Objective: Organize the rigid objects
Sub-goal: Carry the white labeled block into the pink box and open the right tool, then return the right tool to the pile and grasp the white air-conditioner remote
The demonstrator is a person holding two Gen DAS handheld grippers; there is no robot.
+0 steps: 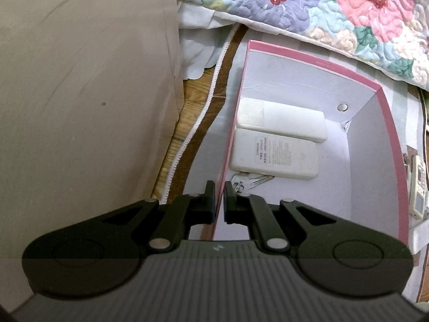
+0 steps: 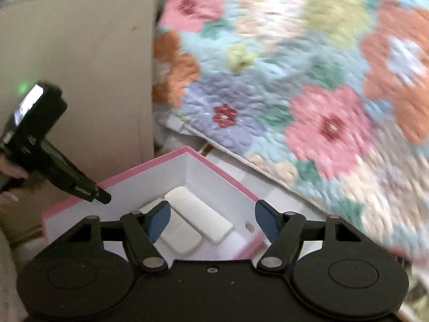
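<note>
A pink-edged white box (image 1: pixel 316 65) stands open on the floor. Inside lie two white power banks side by side, one plain (image 1: pixel 281 119) and one labelled (image 1: pixel 276 155), with a set of keys (image 1: pixel 249 182) near the left wall. My left gripper (image 1: pixel 219 201) is shut on the box's left wall, one finger on each side of it. In the right wrist view my right gripper (image 2: pixel 211 221) is open and empty above the box (image 2: pixel 80 190), over the power banks (image 2: pixel 198 220). The left gripper (image 2: pixel 102 196) shows there at the box's left rim.
A floral quilt (image 1: pixel 321 5) hangs behind the box. A beige cardboard panel (image 1: pixel 80 80) stands to the left. A white remote control (image 1: pixel 418 187) lies right of the box. Wooden floor (image 1: pixel 187 102) shows between panel and box.
</note>
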